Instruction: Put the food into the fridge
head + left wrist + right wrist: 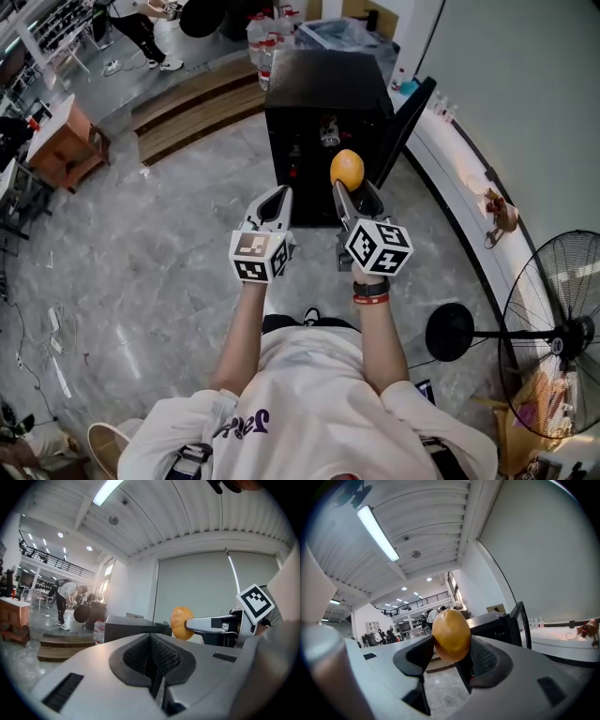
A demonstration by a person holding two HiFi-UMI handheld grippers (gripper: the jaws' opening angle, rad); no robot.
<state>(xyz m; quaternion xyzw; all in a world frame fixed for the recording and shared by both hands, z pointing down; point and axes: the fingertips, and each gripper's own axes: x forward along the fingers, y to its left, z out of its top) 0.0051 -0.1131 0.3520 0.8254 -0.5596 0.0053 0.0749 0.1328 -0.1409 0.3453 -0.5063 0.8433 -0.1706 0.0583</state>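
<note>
— Right gripper (355, 186)?
— Clamped on an orange (347, 169), one pad on each flank. Held level, tips toward the fridge (323, 82).
— Orange relative to the fridge?
— Just short of the open front, right of its middle, well above the floor. Not yet inside.
— Left gripper (279, 193)?
— Pressed together on nothing. Level too, close beside the right one, facing the fridge's left half.
— Edges to mind, nearest first?
— Well short of the fridge and off to its right, a standing fan (555, 330). Further on, a white ledge (461, 180) curving along the fridge's right side. Then the open door (408, 117), swung out on the fridge's right, near the orange.
— Room to move?
— Wide grey floor (159, 239) in front of the fridge and out to its left. Beyond that, wooden steps (192, 114) beside the fridge's left side. Bottles (265, 42) just behind the fridge.
</note>
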